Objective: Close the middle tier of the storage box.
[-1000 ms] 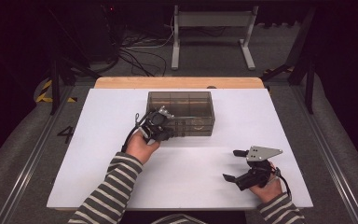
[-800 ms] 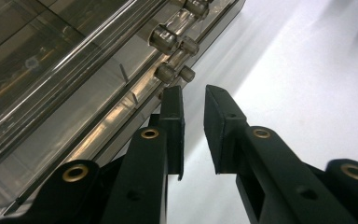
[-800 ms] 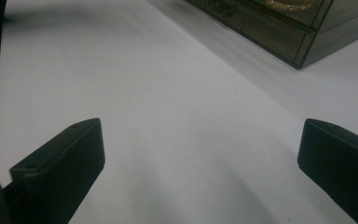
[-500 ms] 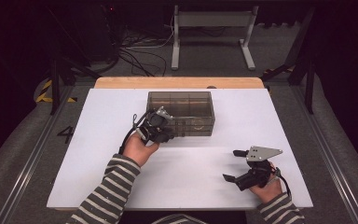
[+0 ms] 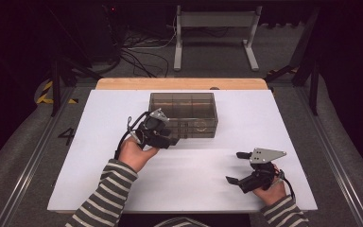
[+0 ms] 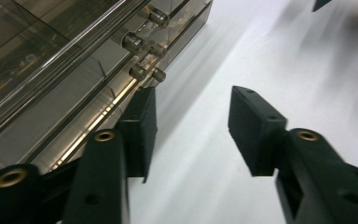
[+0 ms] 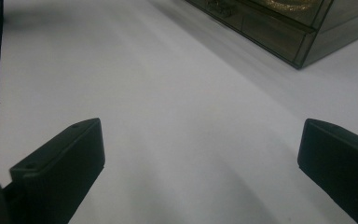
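Black, matte and blocky, the pads of your left gripper have just been opening and now stand apart with nothing between them but bare white table. One pad sits just beside the front of the smoky, translucent plastic drawer box, below a cluster of small clear cylindrical knobs on its drawer fronts. In the high view your left gripper lies at the box's front left corner, in a hand with a striped sleeve. The box is a low rectangular case with smooth glossy walls, standing toward the far middle of the table. Your right gripper rests well apart near the front right, its flat dark jaws spread wide over empty, smooth tabletop.
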Demonstrator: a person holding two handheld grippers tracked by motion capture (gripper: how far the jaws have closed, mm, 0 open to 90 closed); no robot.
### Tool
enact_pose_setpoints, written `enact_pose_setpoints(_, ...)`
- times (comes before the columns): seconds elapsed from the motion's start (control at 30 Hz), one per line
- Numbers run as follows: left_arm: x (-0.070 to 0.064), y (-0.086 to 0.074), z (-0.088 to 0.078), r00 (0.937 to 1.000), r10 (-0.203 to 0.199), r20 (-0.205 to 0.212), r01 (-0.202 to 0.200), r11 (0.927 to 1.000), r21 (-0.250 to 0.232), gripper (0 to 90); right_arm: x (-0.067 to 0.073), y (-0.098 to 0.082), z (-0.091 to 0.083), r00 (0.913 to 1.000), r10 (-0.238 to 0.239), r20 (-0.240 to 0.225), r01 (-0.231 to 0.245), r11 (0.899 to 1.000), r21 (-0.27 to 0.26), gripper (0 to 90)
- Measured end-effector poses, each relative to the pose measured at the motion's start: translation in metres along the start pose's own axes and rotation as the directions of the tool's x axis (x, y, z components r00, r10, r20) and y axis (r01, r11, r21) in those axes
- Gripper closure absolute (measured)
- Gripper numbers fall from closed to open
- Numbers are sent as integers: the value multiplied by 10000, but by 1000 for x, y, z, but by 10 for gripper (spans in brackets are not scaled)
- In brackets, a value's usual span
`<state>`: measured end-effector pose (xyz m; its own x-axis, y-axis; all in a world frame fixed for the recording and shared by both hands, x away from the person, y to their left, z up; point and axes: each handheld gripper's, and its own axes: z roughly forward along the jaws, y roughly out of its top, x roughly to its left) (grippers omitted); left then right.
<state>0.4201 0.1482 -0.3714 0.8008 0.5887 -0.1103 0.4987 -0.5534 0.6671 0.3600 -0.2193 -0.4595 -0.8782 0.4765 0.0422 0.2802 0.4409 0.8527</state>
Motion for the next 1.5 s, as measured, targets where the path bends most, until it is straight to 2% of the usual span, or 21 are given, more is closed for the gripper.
enact_pose_setpoints(0.2, -1, -13, -19, 9996, 119, 262, -101, 9977, -675, 375, 0, 0, -1, 10000, 3, 29, -3, 10000, -44, 13)
enact_pose_setpoints(0.33, -1, -22, -30, 9993, 139, 345, -97, 9930, -1173, 302, 0, 0, -1, 10000, 23, 14, -23, 10000, -65, 12)
enact_pose_setpoints(0.53, 2, -38, -44, 9995, -73, 294, 122, 9851, -1714, 165, 0, 0, -1, 10000, 33, 25, -33, 10000, -82, 12)
enact_pose_setpoints(0.7, 4, -55, -48, 9989, -327, 338, 391, 9769, -2100, 54, 0, 0, -1, 10000, 42, 24, -42, 9999, -94, 11)
enact_pose_setpoints(0.8, 4, -65, -50, 9994, -332, 136, 354, 9735, -2257, 30, 0, 0, -1, 10000, 49, 27, -49, 9999, -95, 10)
enact_pose_setpoints(0.93, 5, -81, -51, 9984, -345, -442, 230, 9710, -2380, 2, -1, 0, -1, 10000, 48, 42, -47, 9999, -95, 9)
enact_pose_setpoints(1.17, 7, -109, -49, 9967, -635, -505, 486, 9657, -2550, 3, 0, 0, -1, 10000, 42, 52, -41, 9999, -123, 9)
enact_pose_setpoints(1.3, 7, -123, -47, 9953, -624, -744, 397, 9610, -2738, 0, 0, 0, -1, 10000, 39, 49, -38, 9999, -114, 9)
enact_pose_setpoints(1.37, 8, -128, -45, 9949, -654, -772, 420, 9609, -2735, 0, 0, 0, -1, 10000, 42, 37, -41, 9999, -129, 9)
enact_pose_setpoints(1.5, 9, -137, -44, 9951, -676, -717, 435, 9540, -2966, 0, 0, 0, -1, 10000, 38, 32, -38, 9999, -132, 8)
